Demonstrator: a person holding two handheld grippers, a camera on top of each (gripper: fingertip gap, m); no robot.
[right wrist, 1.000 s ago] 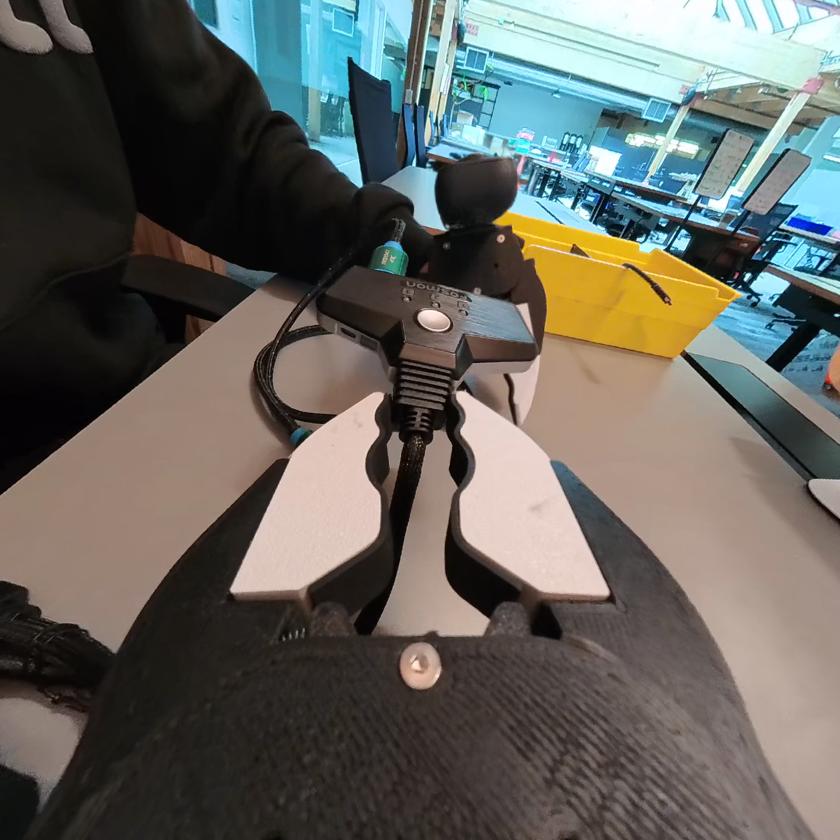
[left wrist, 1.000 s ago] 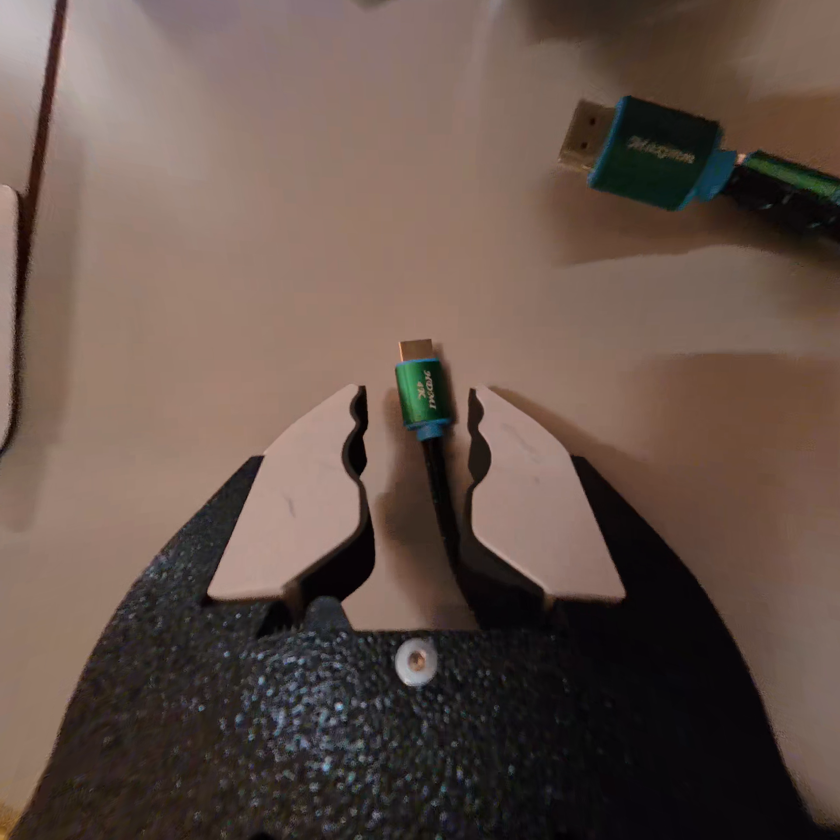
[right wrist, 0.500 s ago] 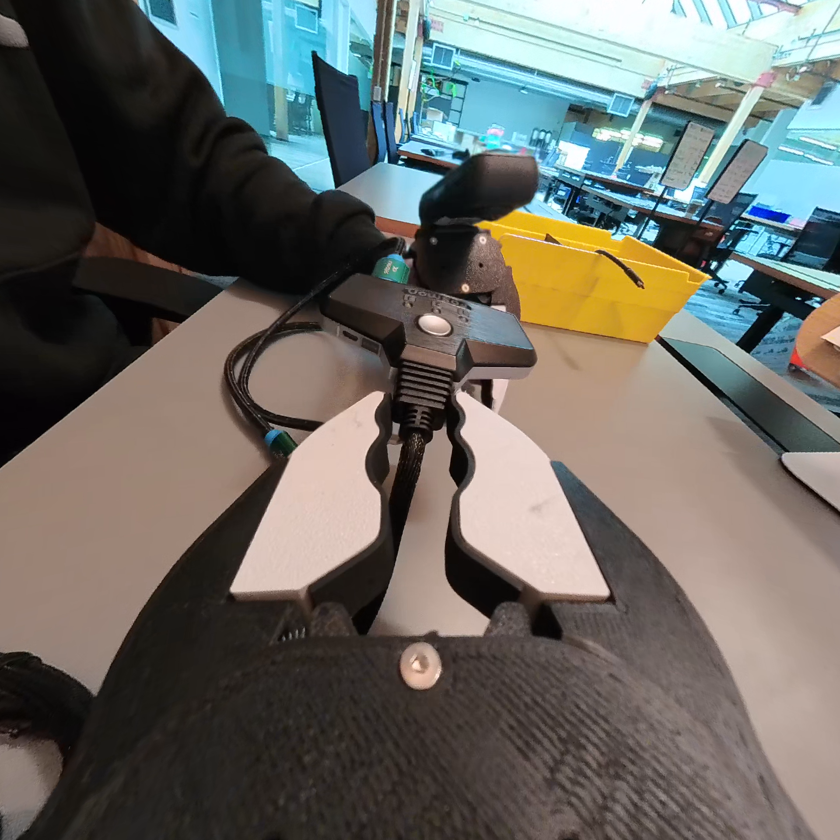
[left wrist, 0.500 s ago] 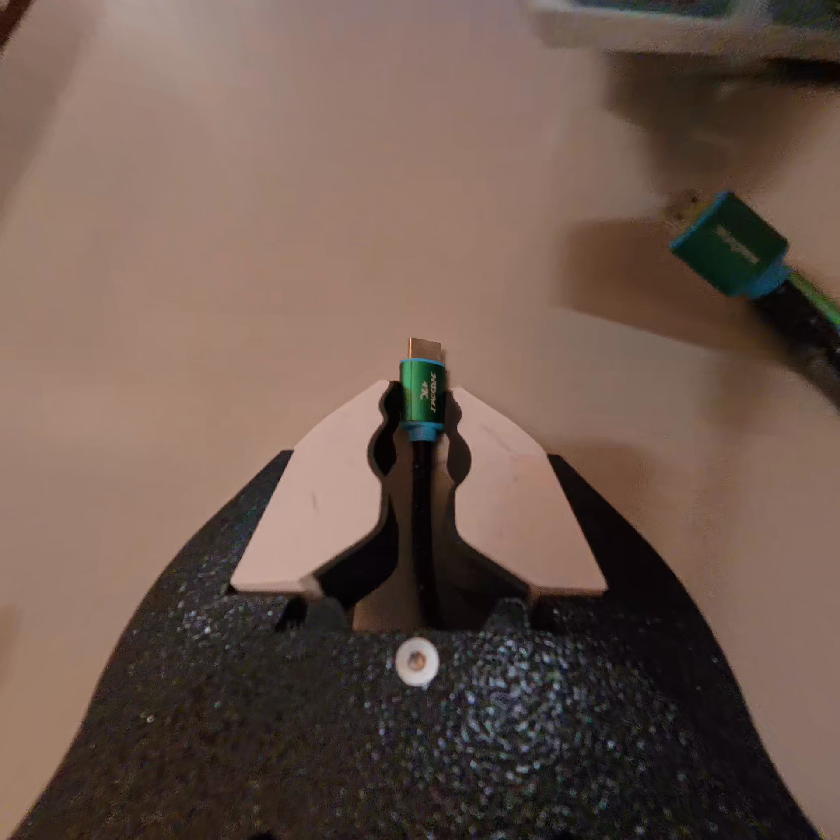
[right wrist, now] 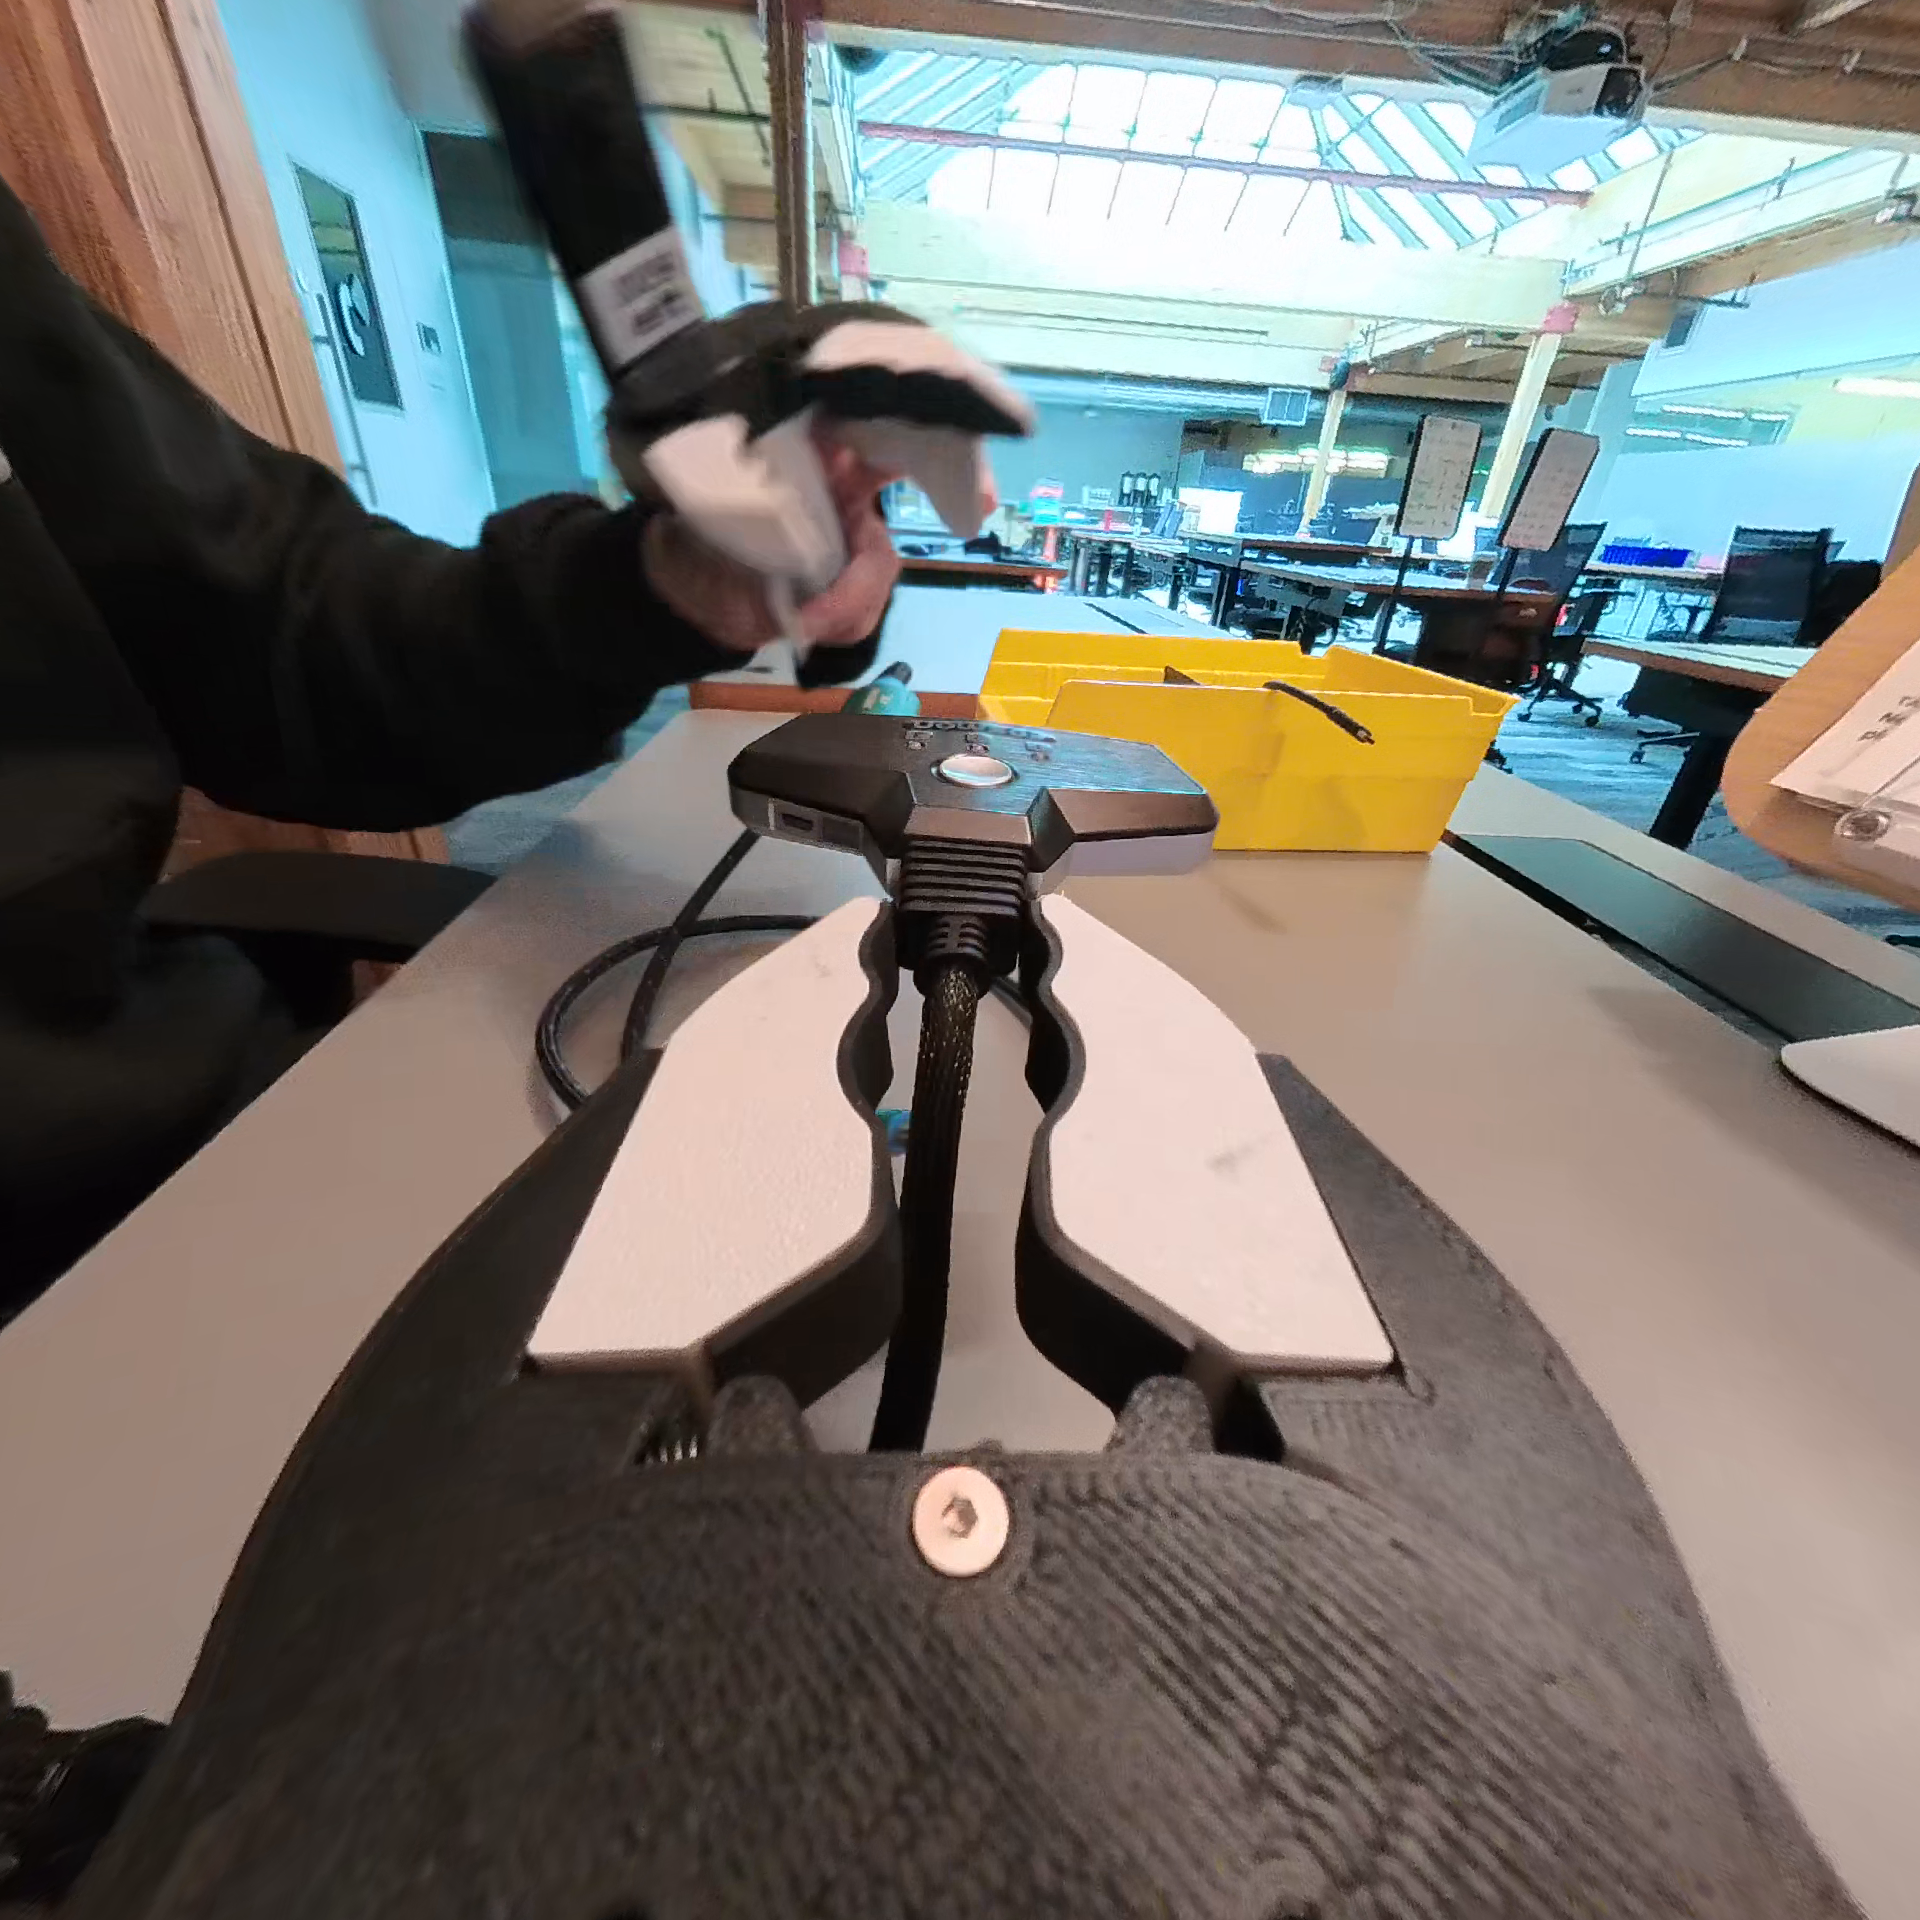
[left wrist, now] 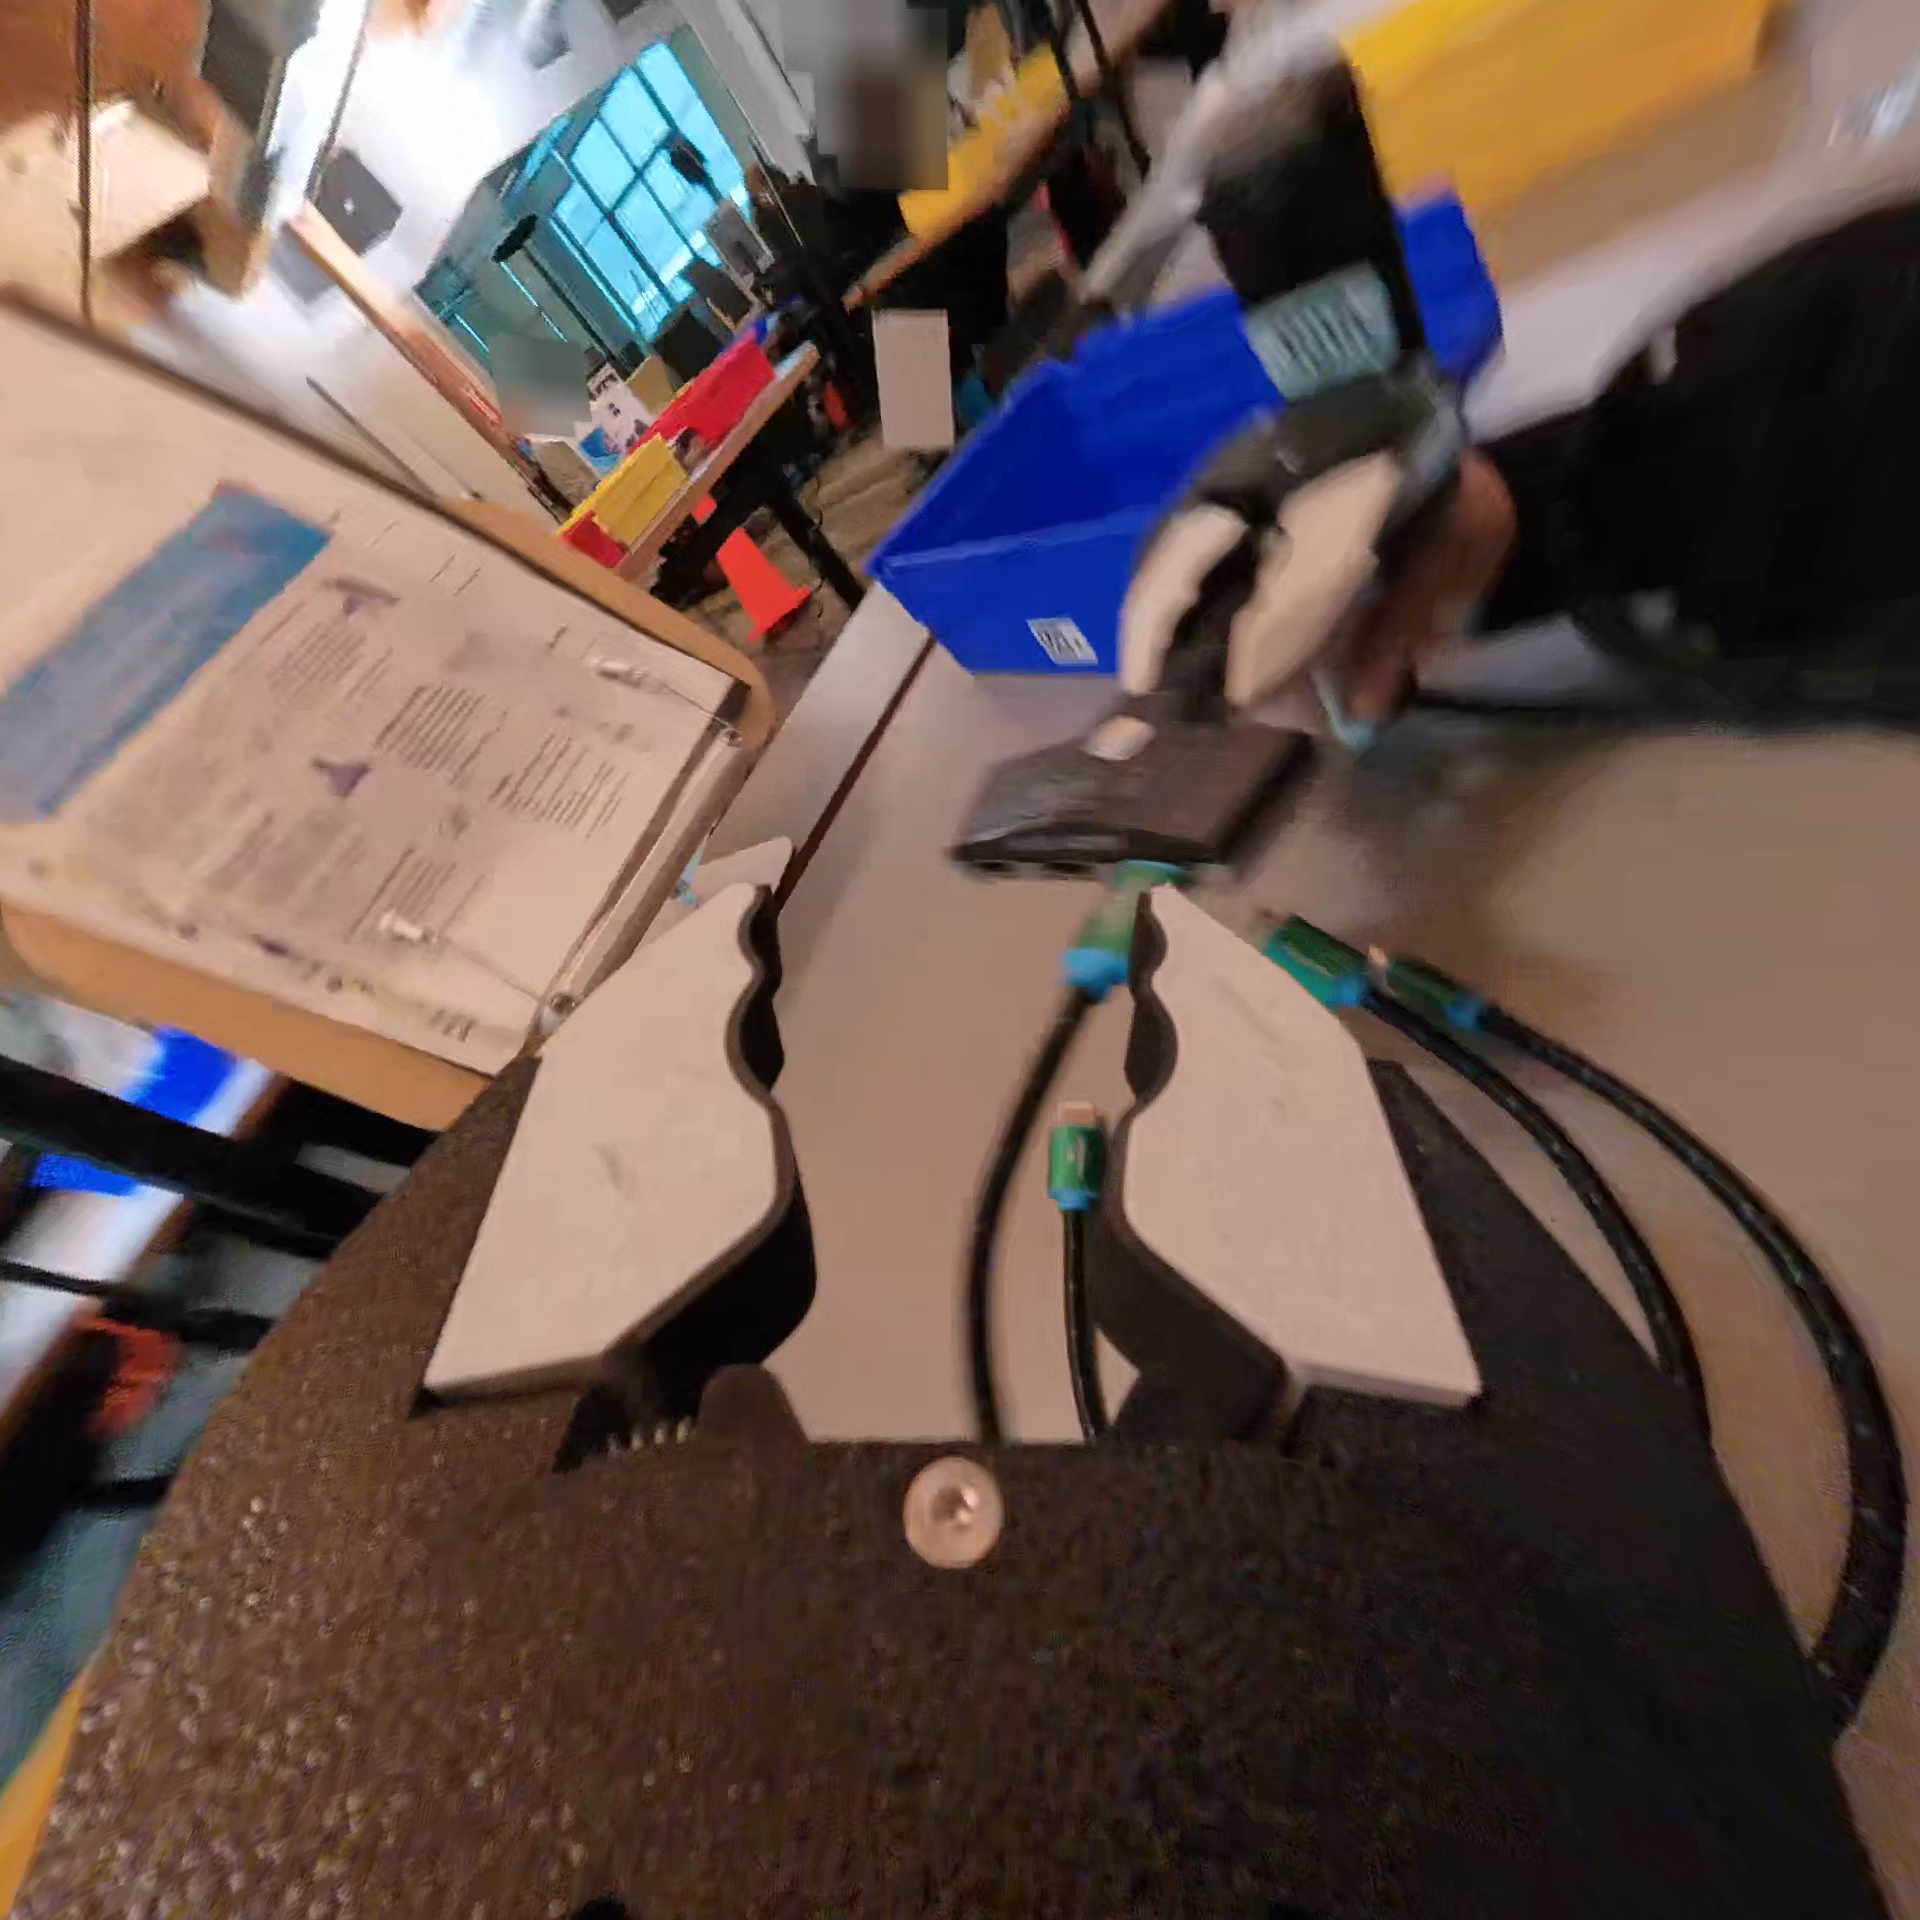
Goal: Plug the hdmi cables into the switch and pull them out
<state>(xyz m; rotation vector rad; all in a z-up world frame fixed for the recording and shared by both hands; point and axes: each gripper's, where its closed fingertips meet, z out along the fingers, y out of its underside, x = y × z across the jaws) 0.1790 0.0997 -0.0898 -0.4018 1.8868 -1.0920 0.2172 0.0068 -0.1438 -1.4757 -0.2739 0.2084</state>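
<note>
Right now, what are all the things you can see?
switch: one, black, middle of table
green plugs: four seen, on black braided cables, one at the switch's edge, three loose nearby
yellow bins: looks like two, behind the switch
blue bin: one, beyond the switch
paper stand: one, white sheet, table side
table: one, grey
sleeve: one, black
left tongs: white fingers, open, empty
right tongs: white fingers, shut on the switch's ribbed cable neck
</note>
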